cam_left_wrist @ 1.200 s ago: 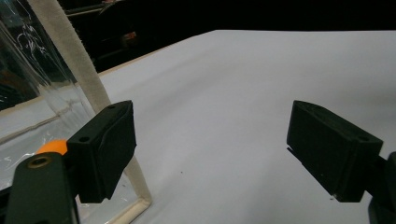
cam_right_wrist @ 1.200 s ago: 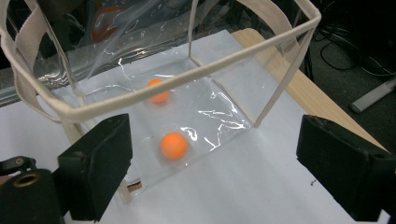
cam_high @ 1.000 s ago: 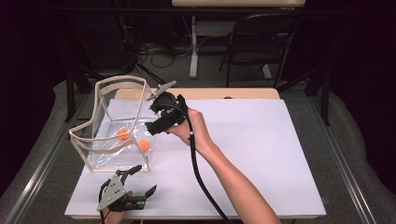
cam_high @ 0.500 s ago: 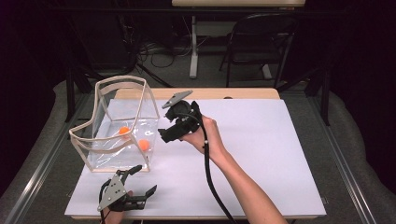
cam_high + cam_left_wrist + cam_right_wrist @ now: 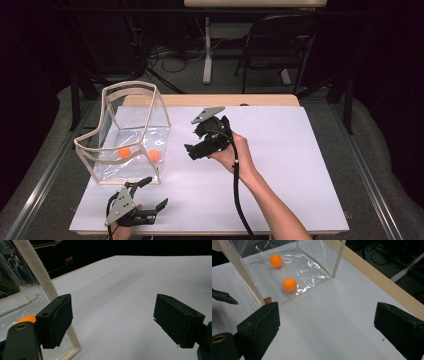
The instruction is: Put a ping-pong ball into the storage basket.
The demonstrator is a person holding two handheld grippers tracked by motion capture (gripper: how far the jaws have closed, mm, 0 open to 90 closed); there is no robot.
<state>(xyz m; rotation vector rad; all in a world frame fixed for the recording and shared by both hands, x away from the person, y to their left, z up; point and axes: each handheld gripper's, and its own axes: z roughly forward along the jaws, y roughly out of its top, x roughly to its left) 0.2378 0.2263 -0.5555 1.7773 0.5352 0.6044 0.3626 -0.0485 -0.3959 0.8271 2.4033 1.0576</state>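
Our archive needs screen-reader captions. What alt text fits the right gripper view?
Two orange balls lie inside a clear plastic bag standing open on a white table. The right gripper, wide open and empty, frames the foreground just outside the bag.

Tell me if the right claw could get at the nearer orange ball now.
Probably not directly: the right claw is open, but the clear bag's wall stands between it and the ball.

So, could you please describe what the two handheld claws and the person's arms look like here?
Both are black, blocky two-jaw tools. The right claw carries a grey three-cornered plate on top and trails a thick black cable along a bare, sleeveless forearm. The left claw also bears a grey plate. Close up, its black rectangular pads show small screw holes.
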